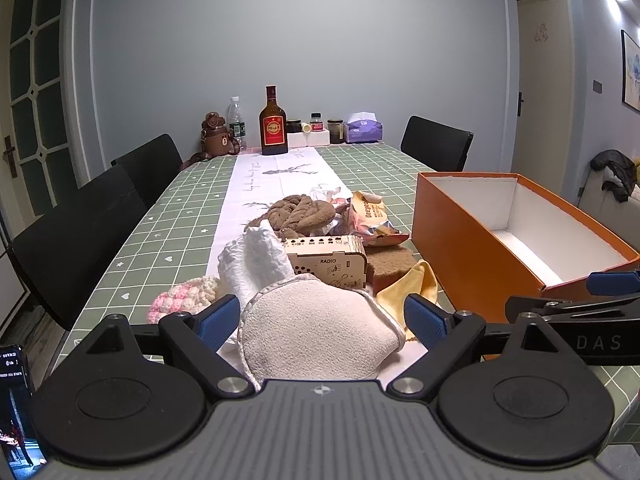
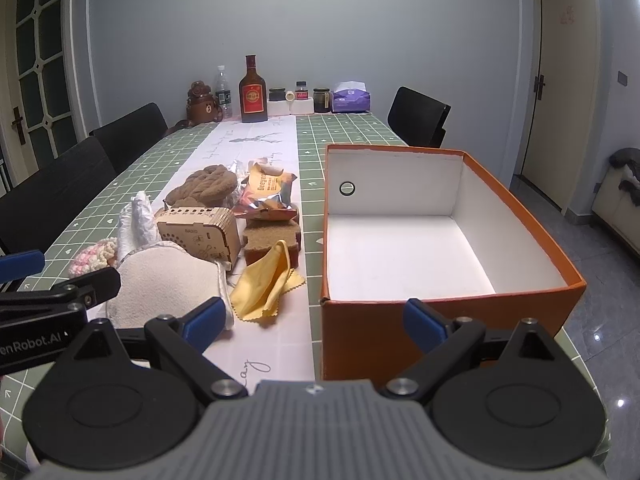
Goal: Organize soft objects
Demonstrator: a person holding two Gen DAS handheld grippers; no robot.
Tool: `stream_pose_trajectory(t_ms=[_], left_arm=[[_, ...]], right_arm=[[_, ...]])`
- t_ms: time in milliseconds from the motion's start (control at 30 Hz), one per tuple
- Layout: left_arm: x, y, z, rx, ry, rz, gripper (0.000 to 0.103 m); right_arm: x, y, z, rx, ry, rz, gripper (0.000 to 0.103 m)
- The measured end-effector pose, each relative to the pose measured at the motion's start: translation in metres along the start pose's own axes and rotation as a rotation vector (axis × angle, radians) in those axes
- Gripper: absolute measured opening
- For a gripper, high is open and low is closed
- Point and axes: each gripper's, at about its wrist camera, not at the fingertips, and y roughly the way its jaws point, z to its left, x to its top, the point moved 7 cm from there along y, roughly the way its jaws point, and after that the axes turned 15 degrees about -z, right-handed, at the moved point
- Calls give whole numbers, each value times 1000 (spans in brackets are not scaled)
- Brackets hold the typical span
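At the near end of the table, the left gripper [image 1: 320, 314] stood wide open w/ the beige pad [image 1: 320, 328] lying between its fingers, nothing gripped yet; the right gripper [image 2: 314, 318] was open & empty by the orange box [image 2: 440, 320], which held nothing. Risk as I judged it: closing could snag the white cloth [image 1: 256, 260] or yellow cloth [image 1: 404, 290] touching the pad & drag them, or nudge the wooden radio [image 1: 328, 262] just behind

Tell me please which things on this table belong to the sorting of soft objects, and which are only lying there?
For the job:
beige pad
white cloth
pink knitted piece
yellow cloth
brown knitted item
brown sponge
orange box, probably the container

Only lying about:
wooden radio
snack bag
liquor bottle
tissue box
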Motion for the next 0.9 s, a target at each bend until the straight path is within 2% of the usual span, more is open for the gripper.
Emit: stream_pose_trajectory(t_ms=[900], left_arm=[[0,0,-1,-2,-4,1,103]], right_arm=[[-3,3,0,-2,-2,3,94]])
